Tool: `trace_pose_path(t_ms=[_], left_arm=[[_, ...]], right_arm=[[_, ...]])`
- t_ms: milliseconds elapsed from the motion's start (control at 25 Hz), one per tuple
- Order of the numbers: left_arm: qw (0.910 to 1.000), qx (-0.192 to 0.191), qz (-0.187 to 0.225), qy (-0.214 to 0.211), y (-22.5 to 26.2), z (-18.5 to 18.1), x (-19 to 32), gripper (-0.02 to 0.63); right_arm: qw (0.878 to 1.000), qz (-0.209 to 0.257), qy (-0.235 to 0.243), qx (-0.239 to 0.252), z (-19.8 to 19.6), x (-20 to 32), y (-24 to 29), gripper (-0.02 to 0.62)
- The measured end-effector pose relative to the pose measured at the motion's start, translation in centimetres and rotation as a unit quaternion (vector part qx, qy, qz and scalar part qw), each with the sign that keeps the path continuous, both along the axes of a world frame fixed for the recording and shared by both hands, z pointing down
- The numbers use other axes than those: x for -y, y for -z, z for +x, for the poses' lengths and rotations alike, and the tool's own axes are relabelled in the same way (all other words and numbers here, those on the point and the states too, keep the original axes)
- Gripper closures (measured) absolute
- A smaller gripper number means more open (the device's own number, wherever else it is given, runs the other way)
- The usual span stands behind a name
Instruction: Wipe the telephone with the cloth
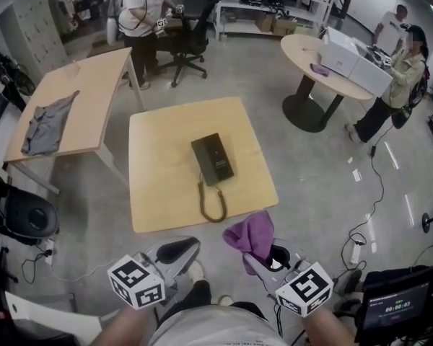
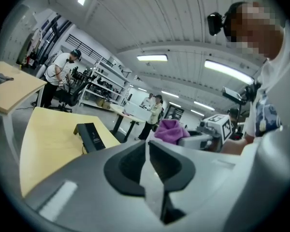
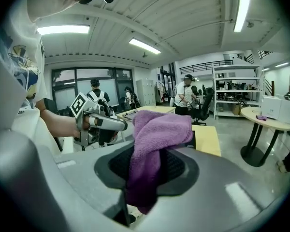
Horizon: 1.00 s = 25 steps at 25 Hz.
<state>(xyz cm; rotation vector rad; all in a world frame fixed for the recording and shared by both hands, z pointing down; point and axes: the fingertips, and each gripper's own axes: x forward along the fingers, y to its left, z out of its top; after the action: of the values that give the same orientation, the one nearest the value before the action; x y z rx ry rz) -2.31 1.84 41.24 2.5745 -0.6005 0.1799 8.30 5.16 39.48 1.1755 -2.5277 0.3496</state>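
- My right claw (image 1: 263, 259) clamps the purple cloth (image 1: 251, 235); my left claw (image 1: 190, 246) is closed at the tips, empty.
- Telephone (image 1: 212, 158) at twelve o'clock on the desk (image 1: 159, 171), its coiled cord (image 1: 213, 205) nearest me.

The left claw (image 1: 179, 251) and the right claw (image 1: 268, 259) are formed of smooth grey shells lined with black pads. Each is topped by a white cube (image 1: 136, 281) printed with black square markers. A white printed T-shirt (image 1: 209, 331) is worn.
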Motion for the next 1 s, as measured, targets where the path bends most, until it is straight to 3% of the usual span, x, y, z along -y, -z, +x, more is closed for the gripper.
trace_pose_path(t_ms=[320, 600, 760, 1000], left_arm=[[0.9989, 0.002, -0.046, -0.009, -4.6, -1.6, 7.7, 0.55], [0.9946, 0.002, -0.103, -0.01, -10.4, 0.6, 13.4, 0.5], [0.9898, -0.015, -0.141, 0.016, -13.3, 1.8, 17.4, 0.474], [0.9745, -0.042, -0.209, 0.07, -18.1, 2.5, 23.2, 0.465]], right_arm=[[1.0, -0.005, -0.029, -0.004, -2.1, 6.1, -0.1, 0.48], [0.999, -0.03, -0.015, -0.01, -1.4, 9.2, -1.0, 0.48], [0.999, -0.039, 0.002, -0.02, -0.4, 10.8, -1.0, 0.48], [0.998, -0.059, 0.018, -0.029, 1.3, 13.0, -1.4, 0.48]])
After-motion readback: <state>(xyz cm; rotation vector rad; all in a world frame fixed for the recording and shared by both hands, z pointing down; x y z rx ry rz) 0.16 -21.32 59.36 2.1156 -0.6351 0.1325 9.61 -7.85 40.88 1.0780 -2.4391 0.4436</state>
